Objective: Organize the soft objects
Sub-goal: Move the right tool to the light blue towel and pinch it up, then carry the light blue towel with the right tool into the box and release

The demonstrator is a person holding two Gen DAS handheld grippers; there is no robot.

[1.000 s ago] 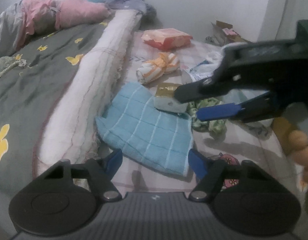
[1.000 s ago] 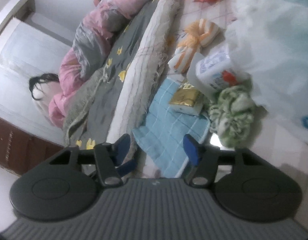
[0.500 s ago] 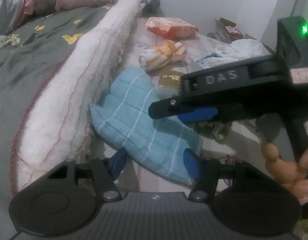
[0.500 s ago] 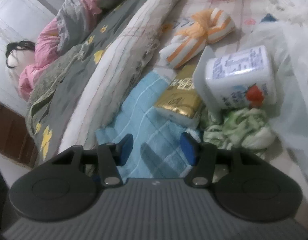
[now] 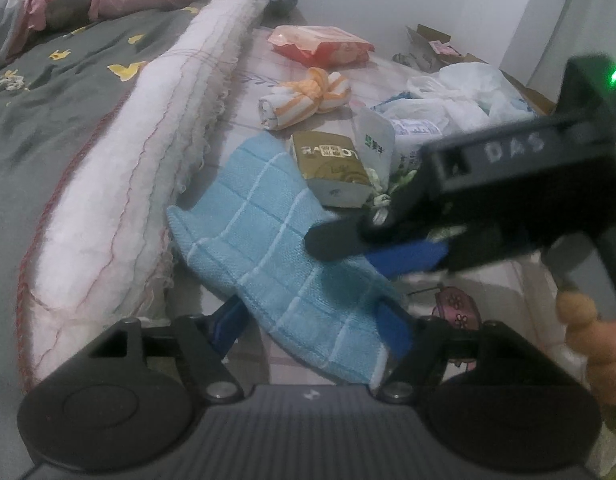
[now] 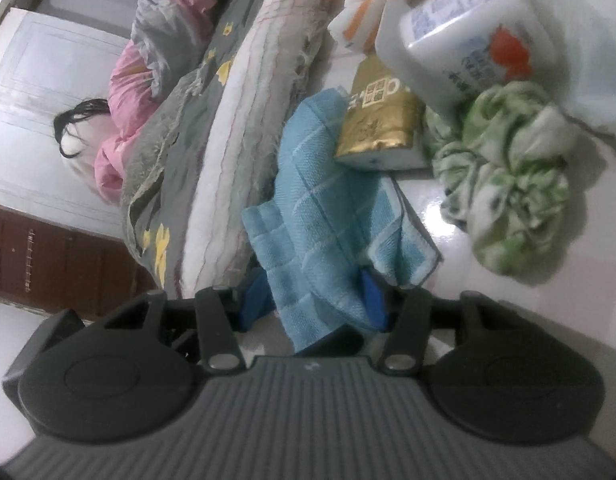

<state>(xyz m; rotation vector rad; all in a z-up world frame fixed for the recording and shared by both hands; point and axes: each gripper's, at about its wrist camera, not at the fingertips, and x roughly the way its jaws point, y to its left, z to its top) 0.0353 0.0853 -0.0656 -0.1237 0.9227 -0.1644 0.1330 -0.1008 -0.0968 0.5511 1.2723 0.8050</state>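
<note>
The left gripper [image 5: 311, 328], jaws opening, straddles the near hem of the nubbly blue checked towel [image 5: 276, 248]. The right gripper [image 6: 313, 300] holds towel folds between its blue pads; whether they pinch is unclear. The towel lies beside a fringed white blanket [image 5: 148, 168], under a glossy gold packet [image 5: 331, 168].

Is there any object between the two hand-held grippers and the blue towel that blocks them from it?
Nothing visible blocks them. The blue towel already lies between the fingers of both the left hand-held gripper and the right hand-held gripper. Only the gold pack rests on its far edge.
</note>
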